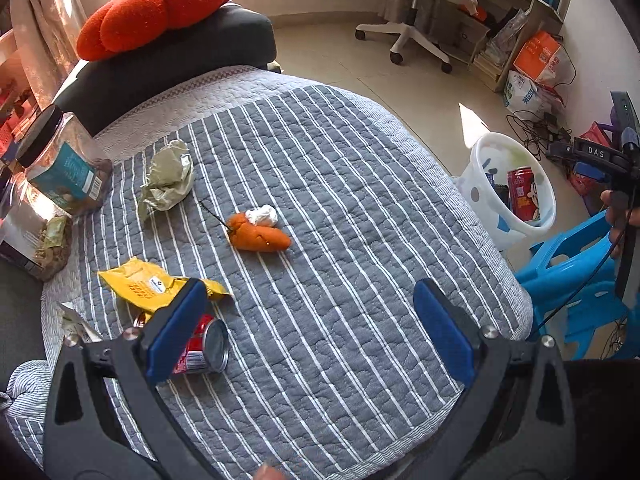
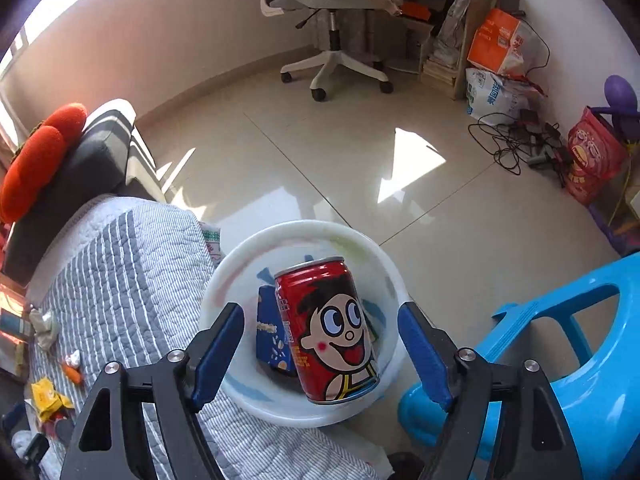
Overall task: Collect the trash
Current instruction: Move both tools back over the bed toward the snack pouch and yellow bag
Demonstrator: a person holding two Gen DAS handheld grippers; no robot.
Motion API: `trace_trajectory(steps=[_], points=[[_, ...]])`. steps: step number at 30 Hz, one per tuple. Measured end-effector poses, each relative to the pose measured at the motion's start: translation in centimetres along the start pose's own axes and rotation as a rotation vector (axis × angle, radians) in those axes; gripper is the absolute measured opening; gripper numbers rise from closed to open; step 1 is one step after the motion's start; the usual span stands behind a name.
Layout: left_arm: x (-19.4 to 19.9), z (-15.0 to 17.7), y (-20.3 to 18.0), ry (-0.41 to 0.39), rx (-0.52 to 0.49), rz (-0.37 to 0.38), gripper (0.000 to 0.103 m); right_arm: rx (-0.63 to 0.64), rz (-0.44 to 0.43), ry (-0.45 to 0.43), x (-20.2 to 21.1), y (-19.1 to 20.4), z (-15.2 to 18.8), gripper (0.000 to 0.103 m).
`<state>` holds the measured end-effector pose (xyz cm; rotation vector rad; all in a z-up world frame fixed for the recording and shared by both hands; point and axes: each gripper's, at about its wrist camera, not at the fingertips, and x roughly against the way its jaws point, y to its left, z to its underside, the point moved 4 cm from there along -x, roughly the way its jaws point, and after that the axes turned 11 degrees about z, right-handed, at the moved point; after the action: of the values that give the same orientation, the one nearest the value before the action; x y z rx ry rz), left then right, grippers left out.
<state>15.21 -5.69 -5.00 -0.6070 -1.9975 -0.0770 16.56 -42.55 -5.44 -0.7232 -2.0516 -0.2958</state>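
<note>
My right tongs stand wide open in the lower middle of the right wrist view, nothing pressed between the blue pads. Between them, lower down, sits a red can with a cartoon face, tilted inside the white bin beside a blue carton. The bin stands on the tiled floor, between the bed's corner at lower left and a blue plastic stool at right.

My left tongs also gape wide and empty over the striped quilt. Behind the left pad, at lower left of the left wrist view, a second red can lies on its side. Just above it lies a yellow wrapper. A crumpled green wrapper lies toward the upper left, and a white tissue wad touches an orange carrot toy near the centre. Clear jars stand at the left edge.
</note>
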Motion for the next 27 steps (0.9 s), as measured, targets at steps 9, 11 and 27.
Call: trace_trajectory(steps=[9, 11, 27], points=[[2.5, 2.5, 7.1, 0.013, 0.147, -0.021, 0.102, 0.072, -0.024, 0.013, 2.8, 3.2, 1.7, 0.085], [3.1, 3.0, 8.3, 0.011, 0.169, -0.031, 0.102, 0.082, -0.038, 0.022, 3.3, 4.0, 2.4, 0.085], [5.5, 7.3, 19.0, 0.043, 0.444, -0.061, 0.102, 0.299, -0.111, 0.115, 5.9, 13.5, 8.3, 0.087]])
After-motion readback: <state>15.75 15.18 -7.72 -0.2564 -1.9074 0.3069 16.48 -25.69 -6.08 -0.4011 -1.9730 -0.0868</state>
